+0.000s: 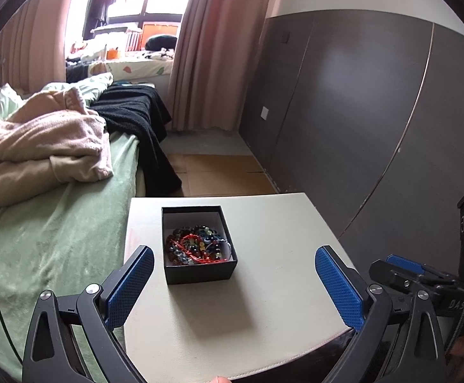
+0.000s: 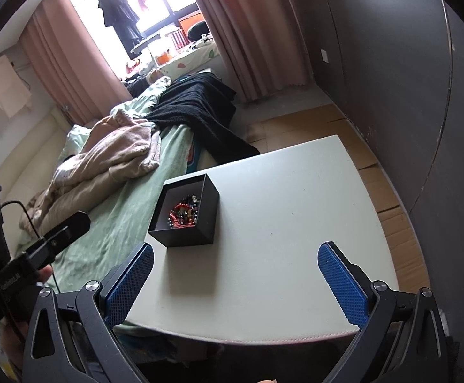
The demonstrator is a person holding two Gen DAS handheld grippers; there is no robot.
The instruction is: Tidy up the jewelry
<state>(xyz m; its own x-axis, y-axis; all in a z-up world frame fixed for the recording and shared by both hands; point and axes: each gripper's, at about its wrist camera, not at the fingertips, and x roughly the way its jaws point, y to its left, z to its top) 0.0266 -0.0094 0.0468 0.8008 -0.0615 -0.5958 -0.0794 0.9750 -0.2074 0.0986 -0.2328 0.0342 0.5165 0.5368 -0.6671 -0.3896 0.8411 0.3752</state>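
Sitting ahead of spread, empty jaws: jewelry box (image 1: 200, 245).

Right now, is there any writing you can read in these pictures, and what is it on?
"DAS": partial letters on the right gripper's black body, cut off.
White lettering on the left gripper's body: too blurred to read.
Box, table: no text.

White letters "DAS" show on the black body of the right gripper (image 1: 402, 263), at the right edge of the left wrist view; the rest is cut off; other markings are too blurred to read.
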